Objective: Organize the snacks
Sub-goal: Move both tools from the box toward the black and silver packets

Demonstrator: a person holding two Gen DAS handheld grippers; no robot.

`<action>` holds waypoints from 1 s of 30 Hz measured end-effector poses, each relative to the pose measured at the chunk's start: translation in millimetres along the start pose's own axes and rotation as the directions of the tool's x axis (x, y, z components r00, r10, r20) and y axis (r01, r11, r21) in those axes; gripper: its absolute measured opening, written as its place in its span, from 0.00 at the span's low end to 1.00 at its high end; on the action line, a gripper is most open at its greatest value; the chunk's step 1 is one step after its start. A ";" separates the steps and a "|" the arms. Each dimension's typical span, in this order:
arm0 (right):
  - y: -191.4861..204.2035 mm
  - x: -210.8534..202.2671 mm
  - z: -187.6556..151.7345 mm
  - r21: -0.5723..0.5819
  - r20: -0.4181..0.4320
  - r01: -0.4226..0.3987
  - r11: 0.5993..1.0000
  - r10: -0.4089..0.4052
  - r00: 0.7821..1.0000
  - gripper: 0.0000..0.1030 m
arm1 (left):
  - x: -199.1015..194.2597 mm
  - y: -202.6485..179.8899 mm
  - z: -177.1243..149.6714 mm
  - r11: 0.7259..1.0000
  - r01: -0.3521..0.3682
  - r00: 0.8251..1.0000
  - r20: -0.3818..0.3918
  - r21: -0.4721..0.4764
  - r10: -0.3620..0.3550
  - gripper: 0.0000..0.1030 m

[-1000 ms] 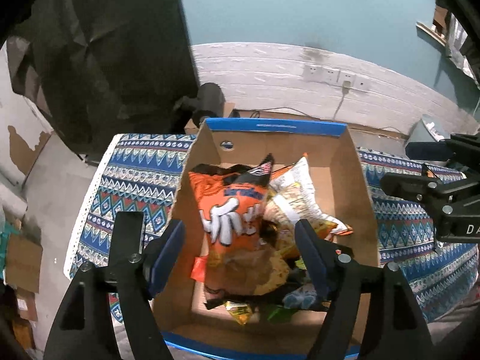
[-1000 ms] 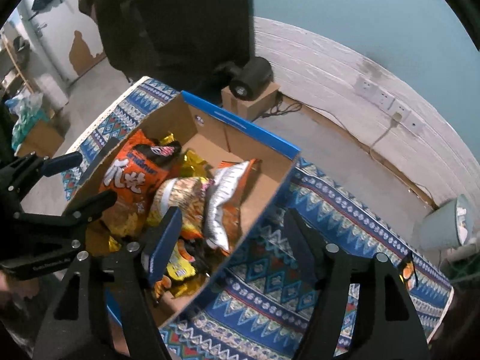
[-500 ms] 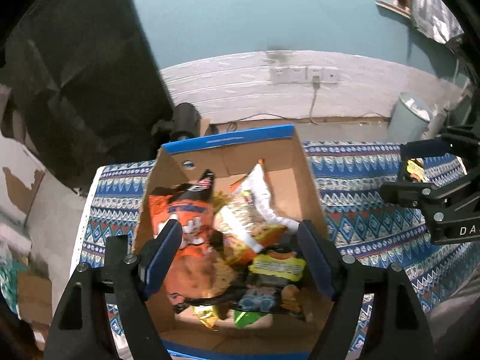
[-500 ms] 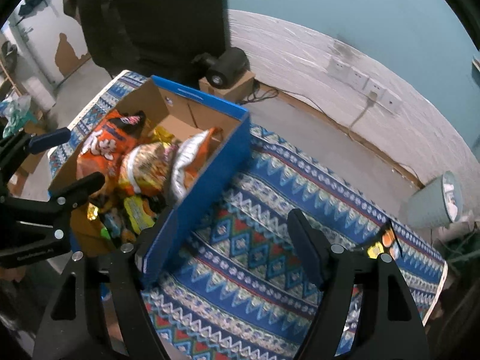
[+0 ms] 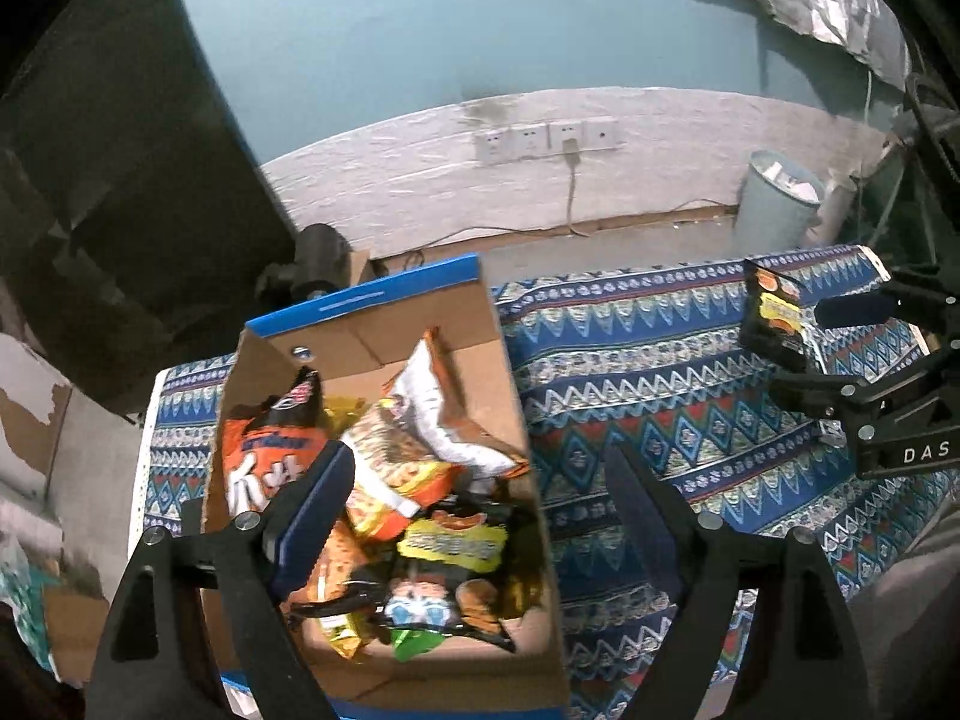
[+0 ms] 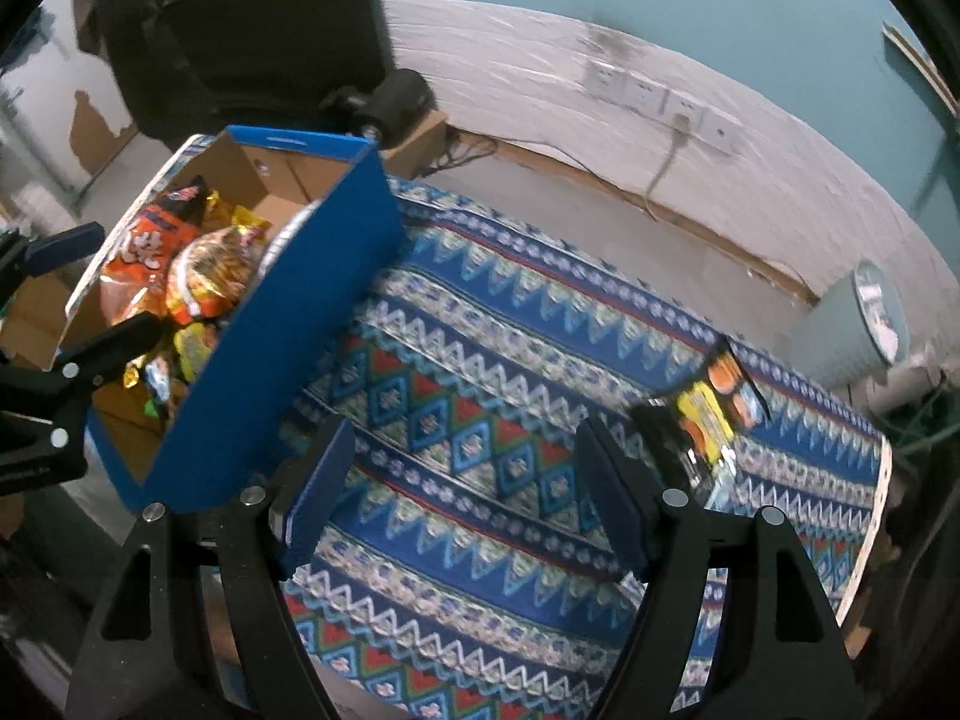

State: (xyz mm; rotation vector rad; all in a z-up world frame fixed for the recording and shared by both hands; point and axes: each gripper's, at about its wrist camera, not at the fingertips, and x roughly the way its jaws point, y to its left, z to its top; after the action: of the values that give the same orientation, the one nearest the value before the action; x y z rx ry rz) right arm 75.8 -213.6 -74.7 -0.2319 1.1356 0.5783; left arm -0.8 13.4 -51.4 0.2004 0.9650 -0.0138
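The box [image 5: 384, 324] stands on the patterned cloth [image 5: 660, 396] of the bench, already heaped with snack bags: an orange bag [image 5: 264, 450] on its left side, a white and orange one [image 5: 444, 414] in the middle, a dark pack [image 5: 456, 546] nearer the front. One snack is still out: a black and yellow pack [image 6: 714, 402] lying on the cloth well apart from the box, toward the bench's far right end.

The left tongs [image 5: 480, 510] hang over the box, jaws opening, nothing between them. The right tongs [image 6: 462, 480] are spread wide and empty over bare cloth, with the stray pack just beside the right finger.

The step in hand looks like fetching that last pack. The next move calls for the right tongs to shift right until the pack sits between the jaws, drop onto it, clamp, then carry it to the box.
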 end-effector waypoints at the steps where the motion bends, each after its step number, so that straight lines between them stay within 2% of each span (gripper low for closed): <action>1: -5.4 -0.2 -3.3 0.012 -0.002 0.002 1.000 -0.002 1.000 0.74 | 1.2 -4.4 1.0 1.000 0.007 1.000 -0.005 0.004 -0.007 0.84; 10: -55.8 1.9 -29.9 0.120 -0.017 0.039 0.992 -0.038 0.999 0.74 | 15.0 -41.9 8.8 0.997 0.060 0.997 -0.050 0.045 -0.058 0.84; 14: -78.6 2.2 -39.1 0.154 -0.017 0.096 0.983 -0.094 0.995 0.74 | 21.6 -58.9 10.6 0.995 0.072 0.995 -0.067 0.072 -0.067 0.84; 22: -123.6 12.1 -55.6 0.255 -0.044 0.123 0.959 -0.116 0.992 0.74 | 40.6 -85.6 14.9 0.990 0.095 0.991 -0.104 0.108 -0.084 0.84; 30: -156.5 46.7 -74.5 0.346 -0.103 0.132 0.929 -0.102 0.989 0.74 | 66.5 -103.3 21.9 0.987 0.102 0.990 -0.114 0.126 -0.088 0.84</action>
State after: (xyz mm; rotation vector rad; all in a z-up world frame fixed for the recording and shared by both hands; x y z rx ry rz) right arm 116.2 -363.1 -165.4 -0.0134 1.2761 0.2527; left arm 44.7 -86.7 -110.5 0.2783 1.0823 -0.1558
